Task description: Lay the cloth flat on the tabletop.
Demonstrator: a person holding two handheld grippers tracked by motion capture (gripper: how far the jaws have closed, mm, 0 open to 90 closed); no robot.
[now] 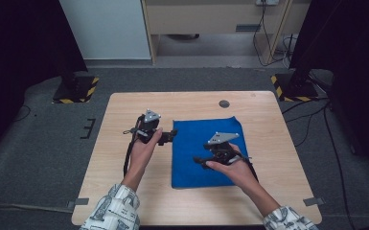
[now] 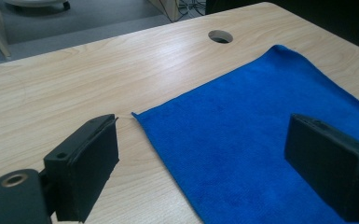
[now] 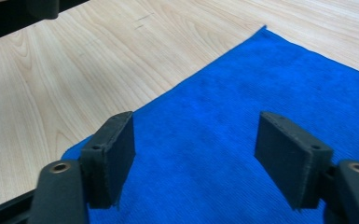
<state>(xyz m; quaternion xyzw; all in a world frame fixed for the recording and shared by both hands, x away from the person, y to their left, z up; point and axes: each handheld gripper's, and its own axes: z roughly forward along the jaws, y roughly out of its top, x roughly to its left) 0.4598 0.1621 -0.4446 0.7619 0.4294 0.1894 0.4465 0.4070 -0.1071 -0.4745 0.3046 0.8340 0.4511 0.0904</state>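
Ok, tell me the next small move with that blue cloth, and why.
Probably lower the left gripper onto the near-left corner of the flat blue microfibre cloth and pinch it. Its jaws stand open, one over the bare wooden table, one over the cloth, with that corner between them; nothing is gripped.

Bare table (image 1: pixel 124 191) surrounds the flat blue cloth (image 1: pixel 191 167); nothing upright blocks passage.

You have one blue cloth (image 1: pixel 206 151), one wooden table (image 1: pixel 124 143) with one cable hole (image 1: pixel 224 103), and two grippers, left gripper (image 1: pixel 168 136) and right gripper (image 1: pixel 199 160).
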